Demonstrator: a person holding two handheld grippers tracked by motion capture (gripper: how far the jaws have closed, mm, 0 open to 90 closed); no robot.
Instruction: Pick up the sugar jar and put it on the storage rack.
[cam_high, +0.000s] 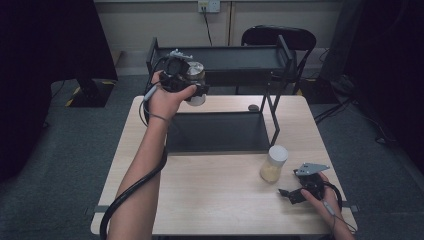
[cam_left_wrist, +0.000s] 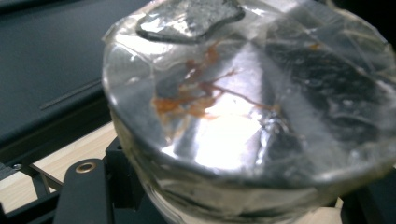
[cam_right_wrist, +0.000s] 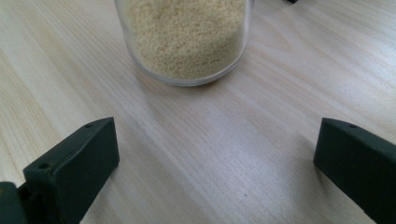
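Grey carpet (cam_high: 60, 165) runs round a pale wooden table (cam_high: 215, 195), with a black chair (cam_high: 280, 37) and a wall socket (cam_high: 209, 6) along the far wall at twelve o'clock. On the table's far half stands a black two-level shelf (cam_high: 220, 132): its lower tray rests on the tabletop and its upper tray sits raised behind, at twelve o'clock.

At about eleven o'clock, lifted in front of the upper tray, the left gripper (cam_high: 187, 82) is closed on a clear jar (cam_high: 196, 80) wrapped in shiny film. In the left gripper view the jar (cam_left_wrist: 247, 121) sits very close, with reddish strands behind its wall and a dark patch near its top; the shelf and a strip of the table lie behind it at nine o'clock. A thick black cable (cam_high: 130, 192) trails from this gripper down along the forearm.

At four o'clock a second jar (cam_high: 274, 164), white-lidded and part full of pale yellow grains, stands upright on bare wood just in front of the shelf's right leg. The right gripper (cam_high: 292, 192) rests on the table near it at five o'clock. In the right gripper view its jaws stand wide apart, empty, with the grain jar (cam_right_wrist: 184, 39) ahead beyond the tips, not touching them.
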